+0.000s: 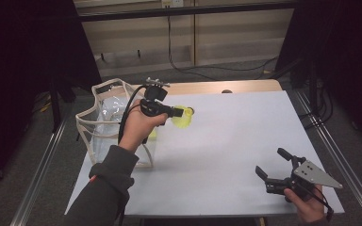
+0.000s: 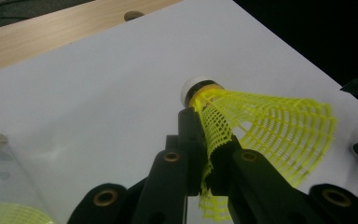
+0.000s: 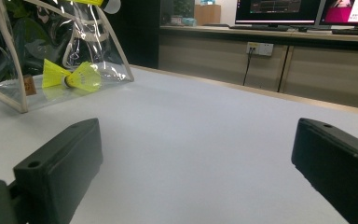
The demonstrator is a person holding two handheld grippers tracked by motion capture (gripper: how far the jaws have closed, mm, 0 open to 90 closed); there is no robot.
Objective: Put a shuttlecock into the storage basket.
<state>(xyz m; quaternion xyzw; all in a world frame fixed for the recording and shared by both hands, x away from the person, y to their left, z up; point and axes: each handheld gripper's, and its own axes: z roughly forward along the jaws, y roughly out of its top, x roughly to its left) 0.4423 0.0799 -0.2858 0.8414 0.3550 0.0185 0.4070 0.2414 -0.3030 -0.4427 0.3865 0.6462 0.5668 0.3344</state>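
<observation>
Two grippers are on show from the high view, and the left gripper (image 1: 181, 113) is up above the table's (image 1: 226, 141) smooth pale grey top, its jaws pinching a yellow shuttlecock (image 1: 183, 117) by the skirt. Just behind and to its left stands a clear bag (image 1: 104, 123), glossy soft plastic with cream fabric trim and looped handles, sitting on the table's left edge. Down at the near right corner, the right gripper (image 1: 269, 165) rests low with its black jaws spread wide and nothing between them, a grey three-cornered plate on top.

Over to the left gripper view: the shuttlecock (image 2: 265, 128) shows as a flared cone of bright yellow plastic mesh, with a rounded white cap and a dark band at the narrow end. The matte black jaws squeeze the mesh flat near its rim. A strip of bare light wood edges the table beyond the grey sheet.

Right gripper view now: two blocky matte jaws well apart, the bag (image 3: 51, 51) beyond, a second shuttlecock (image 3: 72, 77) lying inside. A small brown tag on the bag's seam may carry writing, too small to read.
</observation>
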